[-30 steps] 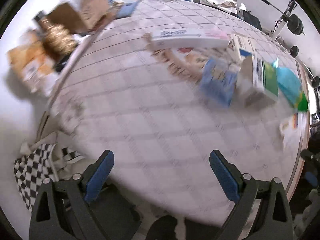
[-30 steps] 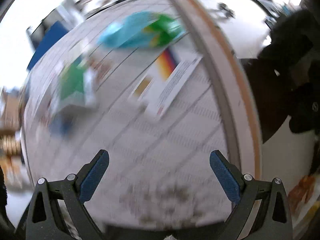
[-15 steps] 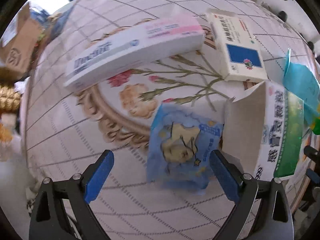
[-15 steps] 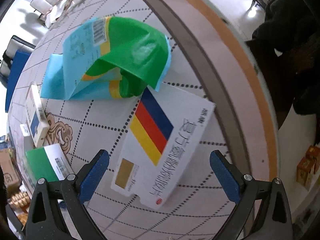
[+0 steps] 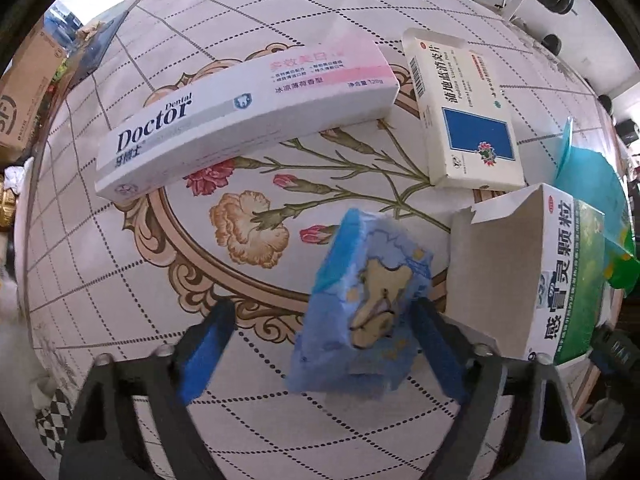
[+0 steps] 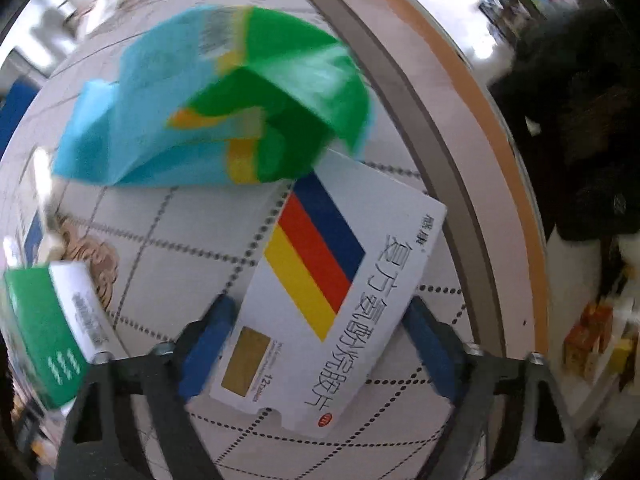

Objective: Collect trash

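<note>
Left wrist view: blue packet straddled by closing left tool, not yet gripped; crumpled wrapper may be pushed aside off-centre.

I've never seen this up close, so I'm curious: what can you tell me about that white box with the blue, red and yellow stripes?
The white box is a flat cardboard carton, seemingly for tablets, with diagonal blue, red and yellow stripes, a gold patch, black Chinese print and a small red mark. It lies flat and askew on the patterned tablecloth near the table's rim. A crumpled blue-green bag overlaps its far corner. It lies between the closing blue fingers of the right gripper, which do not yet clearly press it.
</note>
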Demonstrator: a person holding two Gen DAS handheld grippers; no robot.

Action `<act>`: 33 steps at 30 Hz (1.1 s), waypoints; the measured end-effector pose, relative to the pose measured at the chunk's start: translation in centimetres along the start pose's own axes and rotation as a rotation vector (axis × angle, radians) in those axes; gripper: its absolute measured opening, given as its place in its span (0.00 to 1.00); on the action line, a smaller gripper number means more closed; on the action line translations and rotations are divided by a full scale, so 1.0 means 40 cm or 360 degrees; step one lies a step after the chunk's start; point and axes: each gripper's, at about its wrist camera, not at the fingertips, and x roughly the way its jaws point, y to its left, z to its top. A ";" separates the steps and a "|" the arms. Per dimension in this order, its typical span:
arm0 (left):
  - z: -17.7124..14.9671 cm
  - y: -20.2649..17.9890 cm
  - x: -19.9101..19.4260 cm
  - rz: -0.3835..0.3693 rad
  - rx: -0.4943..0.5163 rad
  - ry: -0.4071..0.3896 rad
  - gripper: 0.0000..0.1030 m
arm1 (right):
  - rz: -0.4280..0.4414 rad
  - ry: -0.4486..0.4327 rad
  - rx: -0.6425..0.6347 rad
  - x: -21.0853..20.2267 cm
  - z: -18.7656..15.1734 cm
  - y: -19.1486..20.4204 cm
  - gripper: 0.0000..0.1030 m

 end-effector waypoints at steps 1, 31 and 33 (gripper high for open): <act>0.006 0.006 0.001 -0.0008 0.0006 -0.0003 0.76 | -0.0002 0.0001 -0.0050 -0.002 -0.011 0.010 0.83; -0.064 -0.009 0.001 0.0018 0.0183 -0.0012 0.73 | 0.0012 0.0048 -0.0328 -0.010 -0.101 -0.017 0.81; -0.067 -0.010 -0.013 0.0006 0.0181 -0.0040 0.63 | -0.0002 0.0020 -0.0402 -0.026 -0.118 -0.001 0.77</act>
